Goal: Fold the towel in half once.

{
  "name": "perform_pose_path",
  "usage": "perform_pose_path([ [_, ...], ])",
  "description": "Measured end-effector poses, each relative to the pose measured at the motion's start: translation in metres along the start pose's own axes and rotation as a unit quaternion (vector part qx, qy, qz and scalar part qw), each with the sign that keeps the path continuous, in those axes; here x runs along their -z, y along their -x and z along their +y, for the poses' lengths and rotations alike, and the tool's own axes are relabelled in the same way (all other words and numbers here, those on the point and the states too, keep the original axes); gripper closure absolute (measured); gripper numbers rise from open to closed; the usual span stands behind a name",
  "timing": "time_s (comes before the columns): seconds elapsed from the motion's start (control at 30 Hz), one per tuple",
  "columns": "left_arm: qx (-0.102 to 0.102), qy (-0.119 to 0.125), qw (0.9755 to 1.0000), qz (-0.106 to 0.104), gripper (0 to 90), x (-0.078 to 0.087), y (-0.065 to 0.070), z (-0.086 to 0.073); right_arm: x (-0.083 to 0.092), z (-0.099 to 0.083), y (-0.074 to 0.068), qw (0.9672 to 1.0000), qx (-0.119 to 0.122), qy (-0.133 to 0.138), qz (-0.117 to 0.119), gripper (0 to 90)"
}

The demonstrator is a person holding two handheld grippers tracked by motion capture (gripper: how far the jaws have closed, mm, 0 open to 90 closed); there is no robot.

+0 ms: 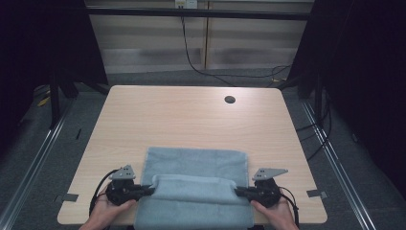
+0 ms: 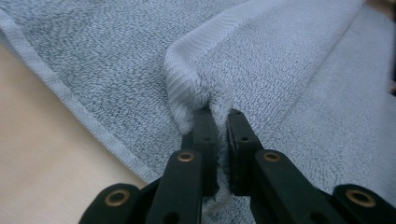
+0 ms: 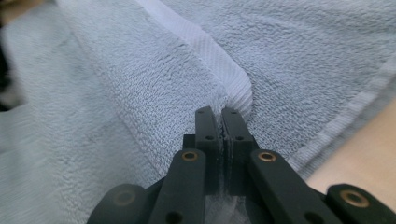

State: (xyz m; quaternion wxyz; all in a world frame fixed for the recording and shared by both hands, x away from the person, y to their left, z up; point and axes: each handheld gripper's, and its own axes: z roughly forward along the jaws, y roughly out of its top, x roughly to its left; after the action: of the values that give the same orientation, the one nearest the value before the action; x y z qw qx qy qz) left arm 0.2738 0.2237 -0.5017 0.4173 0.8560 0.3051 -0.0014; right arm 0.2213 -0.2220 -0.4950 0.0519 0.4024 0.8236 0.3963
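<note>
A light blue-grey towel [image 1: 196, 165] lies on the near half of the wooden table [image 1: 191, 115], its near part hanging over the front edge. A fold of it is lifted across the middle, stretched between both grippers. My left gripper [image 1: 149, 190] is shut on the fold's left corner; in the left gripper view the jaws [image 2: 218, 116] pinch the towel [image 2: 261, 70] between them. At the right end, my right gripper [image 1: 239, 191] is shut on the other corner, and the right gripper view has its jaws [image 3: 216, 114] clamped on the hemmed edge of the towel [image 3: 140, 79].
The table has a round cable hole [image 1: 230, 99] at the back right. Dark cables [image 1: 191, 57] run over the floor behind it. Tape marks [image 1: 316, 193] sit near the table's front corners. Bare wood lies beyond the towel.
</note>
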Motion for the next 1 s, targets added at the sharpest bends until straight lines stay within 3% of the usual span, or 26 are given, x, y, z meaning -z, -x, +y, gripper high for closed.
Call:
perform_pose_path([
  [0.13, -0.003, 0.009, 0.9994, 0.033, 84.7, -0.015, -0.028, 0.023, -0.017, 0.026, 0.022, 0.9992, 0.006, -0.002, -0.04, 87.4],
  [0.33, 0.018, 0.024, 0.9977, 0.06, 84.7, -0.037, -0.067, 0.053, -0.039, 0.059, 0.057, 0.9966, -0.012, -0.002, -0.082, 87.4],
  [0.4, 0.04, 0.028, 0.9968, 0.064, 84.8, -0.046, -0.083, 0.065, -0.045, 0.068, 0.067, 0.9961, -0.004, -0.003, -0.088, 87.4],
  [0.43, 0.039, 0.024, 0.9966, 0.069, 84.9, -0.049, -0.087, 0.069, -0.05, 0.074, 0.074, 0.9953, 0.006, 0.0, -0.096, 87.4],
  [0.6, 0.031, 0.008, 0.9952, 0.093, 84.8, -0.062, -0.104, 0.092, -0.063, 0.092, 0.095, 0.9925, -0.008, 0.008, -0.122, 87.4],
  [0.77, 0.065, 0.047, 0.9921, 0.096, 84.8, -0.071, -0.122, 0.096, -0.074, 0.106, 0.115, 0.9906, -0.033, 0.02, -0.131, 87.3],
  [0.9, 0.07, 0.051, 0.9907, 0.105, 84.8, -0.074, -0.128, 0.1, -0.083, 0.117, 0.12, 0.986, -0.036, 0.022, -0.162, 87.4],
  [1.0, 0.087, 0.055, 0.99, 0.097, 84.8, -0.074, -0.133, 0.1, -0.085, 0.12, 0.125, 0.9859, -0.047, 0.025, -0.159, 87.3],
])
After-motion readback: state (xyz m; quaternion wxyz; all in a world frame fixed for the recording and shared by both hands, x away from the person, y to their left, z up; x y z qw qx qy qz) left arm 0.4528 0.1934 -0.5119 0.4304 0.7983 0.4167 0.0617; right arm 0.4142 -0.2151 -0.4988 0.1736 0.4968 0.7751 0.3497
